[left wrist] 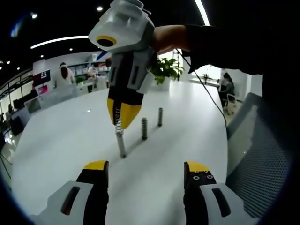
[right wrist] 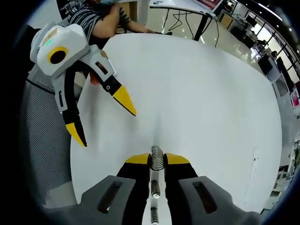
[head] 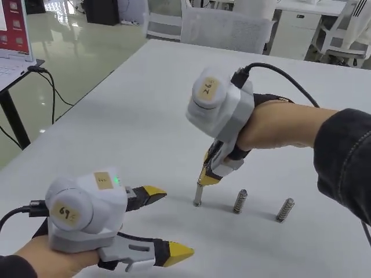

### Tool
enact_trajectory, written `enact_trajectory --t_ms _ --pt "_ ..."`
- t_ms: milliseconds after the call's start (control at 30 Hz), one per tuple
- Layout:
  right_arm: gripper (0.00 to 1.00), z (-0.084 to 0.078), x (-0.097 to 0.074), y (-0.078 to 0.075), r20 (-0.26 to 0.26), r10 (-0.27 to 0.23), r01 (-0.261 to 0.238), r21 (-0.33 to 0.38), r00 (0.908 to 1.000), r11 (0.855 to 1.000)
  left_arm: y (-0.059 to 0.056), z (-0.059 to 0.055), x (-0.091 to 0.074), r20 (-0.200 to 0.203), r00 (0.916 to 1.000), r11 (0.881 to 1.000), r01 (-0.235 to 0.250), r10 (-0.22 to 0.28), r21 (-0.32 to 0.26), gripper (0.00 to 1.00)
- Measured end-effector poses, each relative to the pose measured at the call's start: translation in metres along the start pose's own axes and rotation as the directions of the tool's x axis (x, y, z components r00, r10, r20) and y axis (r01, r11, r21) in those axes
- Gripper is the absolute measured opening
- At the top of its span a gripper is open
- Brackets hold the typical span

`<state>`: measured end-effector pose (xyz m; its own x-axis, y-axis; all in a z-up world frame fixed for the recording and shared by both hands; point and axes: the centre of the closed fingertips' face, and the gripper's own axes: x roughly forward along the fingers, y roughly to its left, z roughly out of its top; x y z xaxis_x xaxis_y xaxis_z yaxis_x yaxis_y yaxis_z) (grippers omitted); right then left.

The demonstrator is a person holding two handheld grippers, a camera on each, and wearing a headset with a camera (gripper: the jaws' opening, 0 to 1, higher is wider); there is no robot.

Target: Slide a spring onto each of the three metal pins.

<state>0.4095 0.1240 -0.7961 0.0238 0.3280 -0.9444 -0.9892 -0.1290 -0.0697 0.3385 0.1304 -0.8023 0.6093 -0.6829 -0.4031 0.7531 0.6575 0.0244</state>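
The right tongs are squeezed tight on a spring. They hold it standing up, right over the bare pin. The bottom of the spring sits at the tip of that pin. It is hard to tell if it has gone onto the pin yet.

The left tongs are spread wide and hold nothing. They wait near the bare pin, on the person's side of it, with their yellow tips pointing toward it.

Two more pins stand in a row beside the bare pin on the white table. The next pin has a spring on it. So does the far pin.

So two pins look done and one is left. The last spring has to slide down the bare pin, and then the right tongs can let go. The spring looks thin and bendy, so it likely needs to go down straight or it may catch on the tip.
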Motion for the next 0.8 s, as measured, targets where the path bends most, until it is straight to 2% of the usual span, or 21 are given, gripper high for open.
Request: enact_trajectory --t_ms 467,800 --pt "0.09 -0.005 0.018 0.000 -0.038 0.023 -0.022 0.014 0.9990 1.000 0.002 -0.001 -0.002 0.000 1.0000 1.000 -0.004 0.004 -0.002 0.60" --pt "0.09 -0.009 0.034 0.009 -0.070 0.040 -0.040 0.002 0.9968 0.999 0.002 -0.002 -0.002 -0.004 1.0000 1.000 -0.004 0.004 -0.002 0.59"
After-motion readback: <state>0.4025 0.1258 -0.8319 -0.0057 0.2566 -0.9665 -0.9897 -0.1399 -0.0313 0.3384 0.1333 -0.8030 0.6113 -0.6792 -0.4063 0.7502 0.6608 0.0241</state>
